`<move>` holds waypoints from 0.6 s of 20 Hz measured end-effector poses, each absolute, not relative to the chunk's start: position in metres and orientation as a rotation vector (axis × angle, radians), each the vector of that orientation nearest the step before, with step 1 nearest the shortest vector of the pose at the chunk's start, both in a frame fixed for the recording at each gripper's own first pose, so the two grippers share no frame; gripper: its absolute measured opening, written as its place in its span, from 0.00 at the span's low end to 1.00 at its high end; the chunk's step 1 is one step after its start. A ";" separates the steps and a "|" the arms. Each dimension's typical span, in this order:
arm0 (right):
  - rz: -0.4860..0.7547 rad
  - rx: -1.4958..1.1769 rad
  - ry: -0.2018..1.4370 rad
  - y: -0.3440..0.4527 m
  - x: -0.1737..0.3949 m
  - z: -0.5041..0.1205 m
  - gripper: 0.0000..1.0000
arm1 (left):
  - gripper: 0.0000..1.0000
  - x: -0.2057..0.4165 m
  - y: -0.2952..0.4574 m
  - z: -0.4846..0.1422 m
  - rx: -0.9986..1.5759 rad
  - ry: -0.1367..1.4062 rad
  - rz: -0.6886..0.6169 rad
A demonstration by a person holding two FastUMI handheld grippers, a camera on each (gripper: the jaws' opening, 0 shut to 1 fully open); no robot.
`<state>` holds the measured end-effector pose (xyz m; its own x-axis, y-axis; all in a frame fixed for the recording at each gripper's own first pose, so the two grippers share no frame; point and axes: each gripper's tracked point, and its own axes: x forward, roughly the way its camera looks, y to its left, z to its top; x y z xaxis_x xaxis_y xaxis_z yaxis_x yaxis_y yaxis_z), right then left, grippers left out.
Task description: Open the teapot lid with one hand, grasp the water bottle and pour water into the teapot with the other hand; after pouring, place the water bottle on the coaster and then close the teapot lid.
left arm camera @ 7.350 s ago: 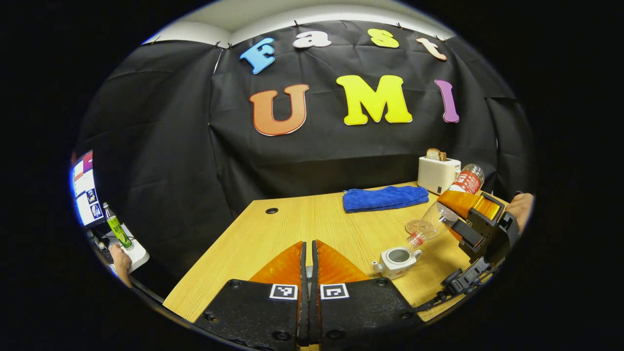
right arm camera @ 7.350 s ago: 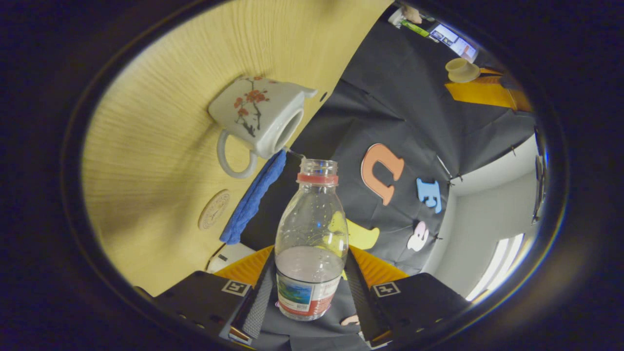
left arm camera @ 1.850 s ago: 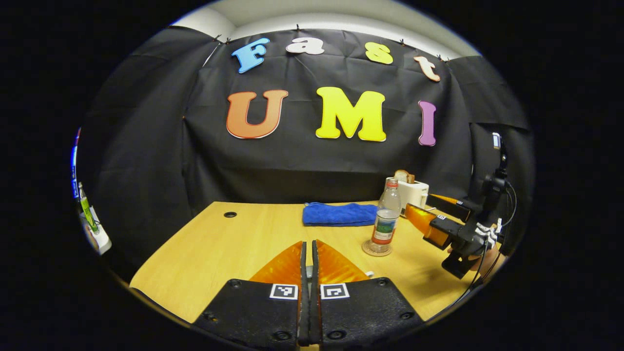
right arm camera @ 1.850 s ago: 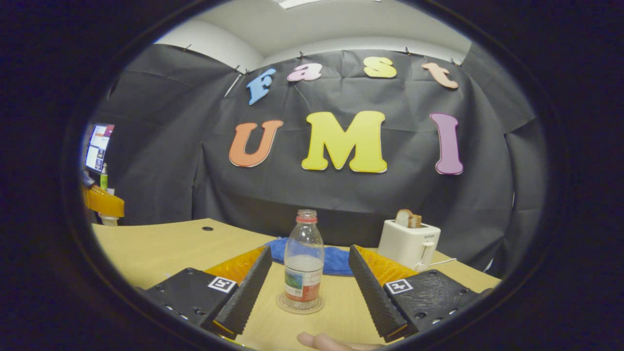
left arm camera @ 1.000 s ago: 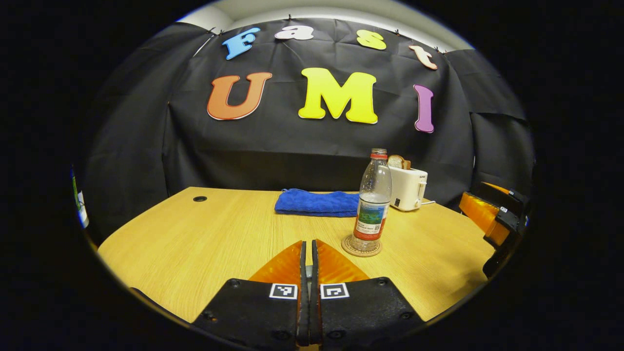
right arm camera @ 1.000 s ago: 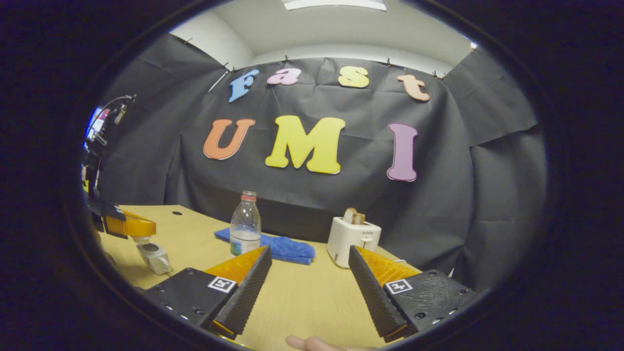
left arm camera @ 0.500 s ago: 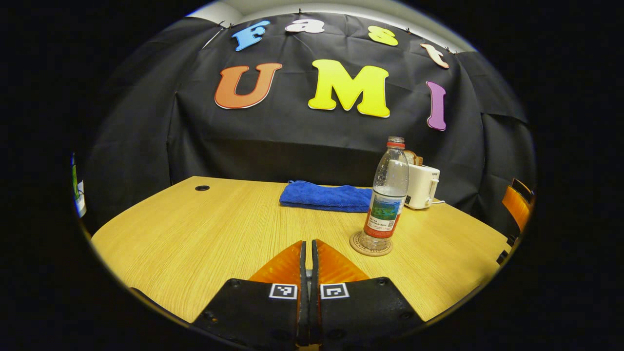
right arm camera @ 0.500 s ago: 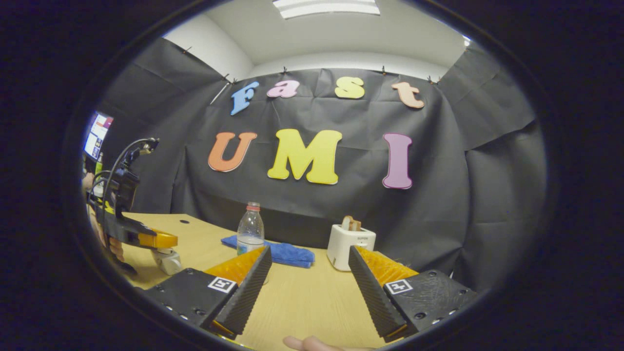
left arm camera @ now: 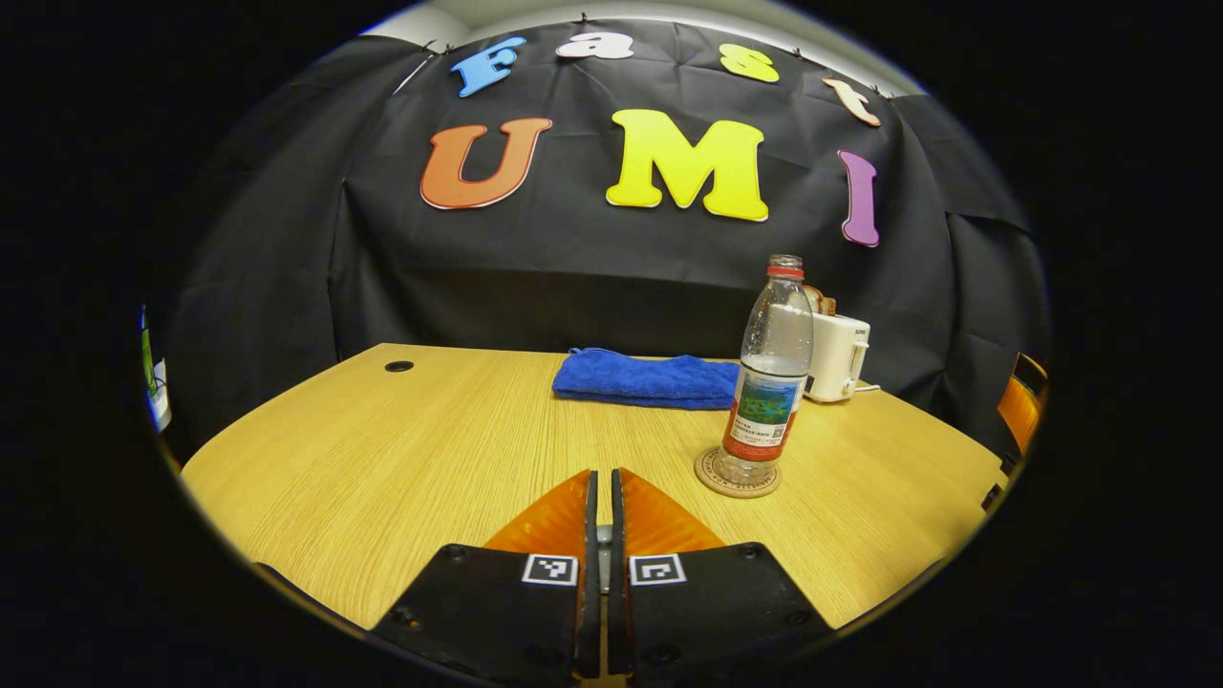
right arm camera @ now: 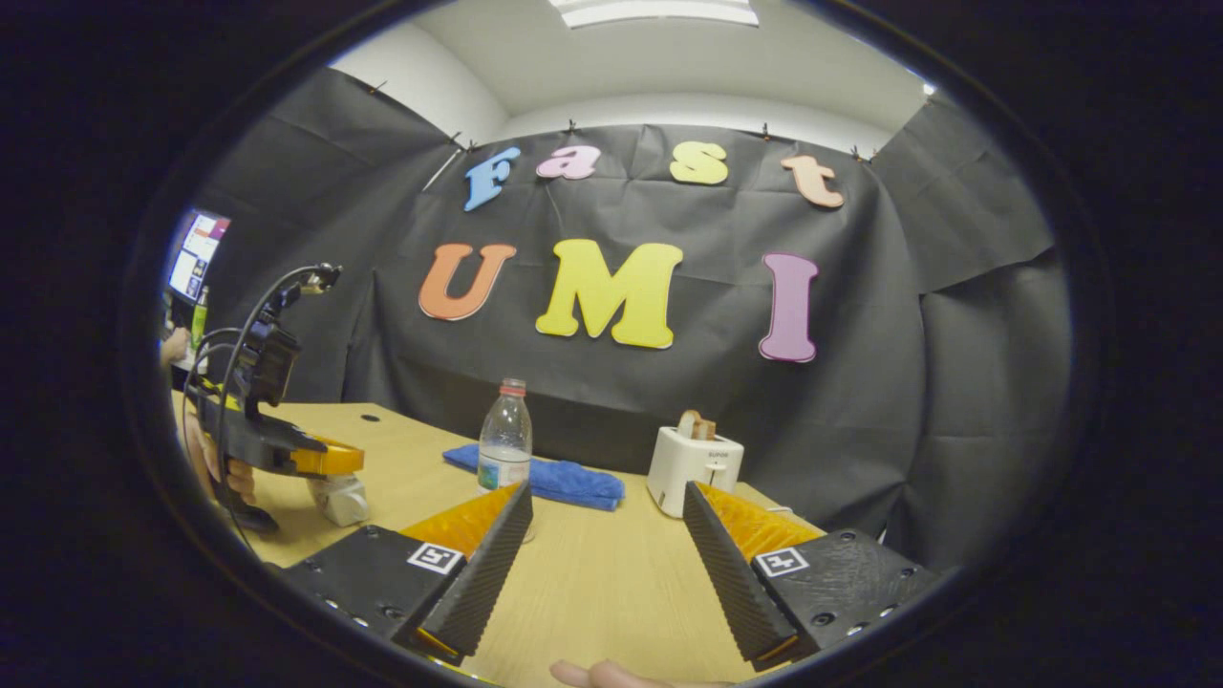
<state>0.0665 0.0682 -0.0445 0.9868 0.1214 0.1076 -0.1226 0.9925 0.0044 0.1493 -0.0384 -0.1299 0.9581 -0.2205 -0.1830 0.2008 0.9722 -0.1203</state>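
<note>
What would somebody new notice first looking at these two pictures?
Probably the bottle standing upright on the coaster right of the table's middle, with a blue towel and a toaster behind it. In the right gripper view, the left gripper hovers right over the teapot at the table's left edge. The right gripper is open and holds nothing.

The left gripper point(left arm camera: 599, 487) sits low over the light wooden bench point(left arm camera: 382, 449), its jaws pressed together with only a thin slit between them. Just right of its tips, a clear plastic water bottle point(left arm camera: 769, 373) with a red neck ring stands upright on a round cork coaster point(left arm camera: 712, 476). Behind the bottle lies a folded blue towel point(left arm camera: 645, 377); a white toaster point(left arm camera: 841, 355) stands behind the bottle, to its right.
</note>
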 end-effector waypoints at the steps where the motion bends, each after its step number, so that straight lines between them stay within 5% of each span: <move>1: 0.121 0.014 -0.101 0.068 0.066 -0.047 0.95 | 0.07 0.148 -0.038 -0.130 -0.083 0.190 -0.210; 6: 0.098 0.017 -0.092 0.056 0.064 -0.047 0.98 | 0.10 0.140 -0.041 -0.130 -0.019 0.186 -0.191; 8: 0.076 0.026 -0.083 0.047 0.064 -0.046 0.98 | 0.21 0.138 -0.045 -0.130 0.006 0.192 -0.196; 10: 0.062 0.046 -0.065 0.040 0.061 -0.045 0.95 | 0.41 0.130 -0.059 -0.131 0.027 0.220 -0.233; 11: 0.047 0.048 -0.049 0.035 0.061 -0.045 0.95 | 0.72 0.126 -0.063 -0.130 0.048 0.225 -0.244; 12: 0.032 0.048 -0.031 0.031 0.060 -0.045 0.95 | 0.83 0.121 -0.062 -0.126 0.071 0.221 -0.238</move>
<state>0.0597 0.0310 -0.0446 0.9990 0.0310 0.0317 -0.0324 0.9983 0.0475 0.1212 -0.0616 -0.1259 0.9478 -0.2256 -0.2253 0.2412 0.9695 0.0438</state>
